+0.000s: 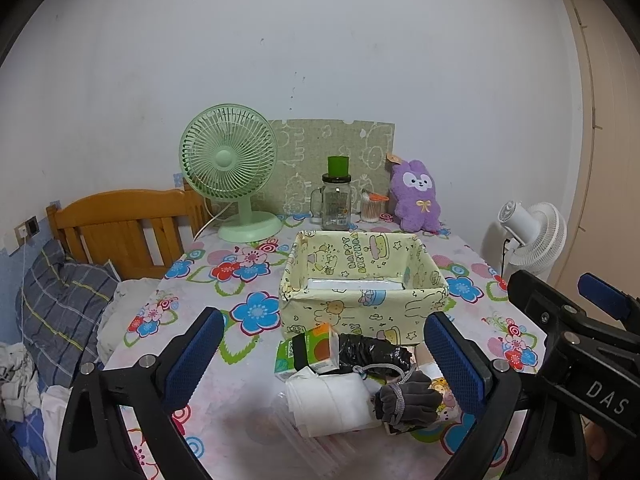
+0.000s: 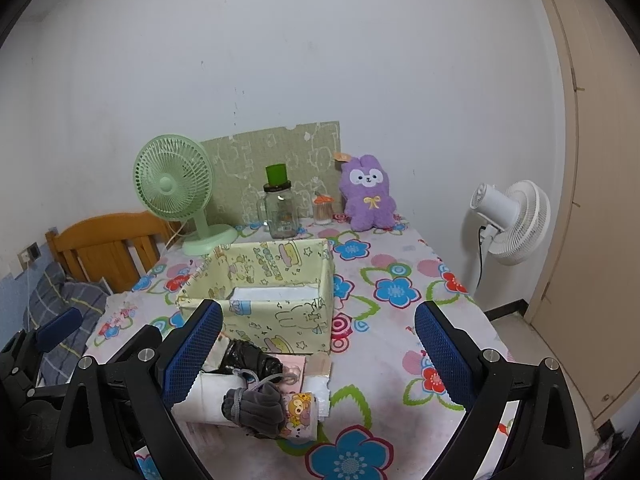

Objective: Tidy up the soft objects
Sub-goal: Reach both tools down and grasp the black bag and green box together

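Claws (image 1: 328, 354) (image 2: 318, 350) gape above glove (image 1: 408, 400) near box (image 1: 360, 304).

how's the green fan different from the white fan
The green fan stands on the flowered table, beside the glass jar; the white fan stands off the table, on a stand by the door. The green fan's grille faces the cameras, while the white fan shows its motor back and faces away. The green fan has a round base; the white fan's base is hidden. Both have round cage grilles.

Pale yellow cartoon-print box (image 1: 362, 280) ahead of the blue-padded fingers (image 1: 198, 354); flowered tablecloth (image 1: 256, 312); purple plush (image 1: 416, 196); mint-green fan (image 1: 228, 160).
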`<state>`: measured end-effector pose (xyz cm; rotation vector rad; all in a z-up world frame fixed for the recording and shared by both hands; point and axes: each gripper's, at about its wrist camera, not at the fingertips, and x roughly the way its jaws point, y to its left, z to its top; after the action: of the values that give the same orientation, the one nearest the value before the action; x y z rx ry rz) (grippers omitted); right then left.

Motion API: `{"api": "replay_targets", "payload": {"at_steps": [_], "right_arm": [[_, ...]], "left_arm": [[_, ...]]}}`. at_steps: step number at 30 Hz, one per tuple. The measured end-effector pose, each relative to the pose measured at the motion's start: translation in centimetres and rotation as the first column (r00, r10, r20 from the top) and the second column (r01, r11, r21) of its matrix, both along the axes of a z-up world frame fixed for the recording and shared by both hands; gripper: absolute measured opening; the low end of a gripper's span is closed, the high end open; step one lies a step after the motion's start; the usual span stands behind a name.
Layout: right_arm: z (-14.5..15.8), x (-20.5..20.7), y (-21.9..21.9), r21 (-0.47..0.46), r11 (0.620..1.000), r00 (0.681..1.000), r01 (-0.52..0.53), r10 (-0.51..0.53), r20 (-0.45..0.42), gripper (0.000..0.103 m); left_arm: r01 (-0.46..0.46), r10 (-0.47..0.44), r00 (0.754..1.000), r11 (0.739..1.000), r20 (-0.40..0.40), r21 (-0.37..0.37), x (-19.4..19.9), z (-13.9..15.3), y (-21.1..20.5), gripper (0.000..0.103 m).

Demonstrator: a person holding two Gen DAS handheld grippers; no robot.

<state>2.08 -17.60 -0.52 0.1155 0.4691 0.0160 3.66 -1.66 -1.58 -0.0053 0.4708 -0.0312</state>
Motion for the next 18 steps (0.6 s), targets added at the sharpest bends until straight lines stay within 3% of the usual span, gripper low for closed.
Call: {"api": "replay_targets", "payload": {"at_steps": [9,18], "right_arm": [[-1.7,1.3,0.4,0.001,1.0,0.999,-0.015,0.015,-0.038,0.098],[-4.3,3.2,1.0,0.004,1.0,0.993,-0.022,0.022,-0.113,0.095]], "left_arm": [[-0.01,0.01,0.999,1.0,-0.033,0.017,1.1,-1.7,0.0,0.098],[0.013,-0.01,0.995,1.0,-0.102,0.021,2.7,-4.2,-0.1,0.09]]}}
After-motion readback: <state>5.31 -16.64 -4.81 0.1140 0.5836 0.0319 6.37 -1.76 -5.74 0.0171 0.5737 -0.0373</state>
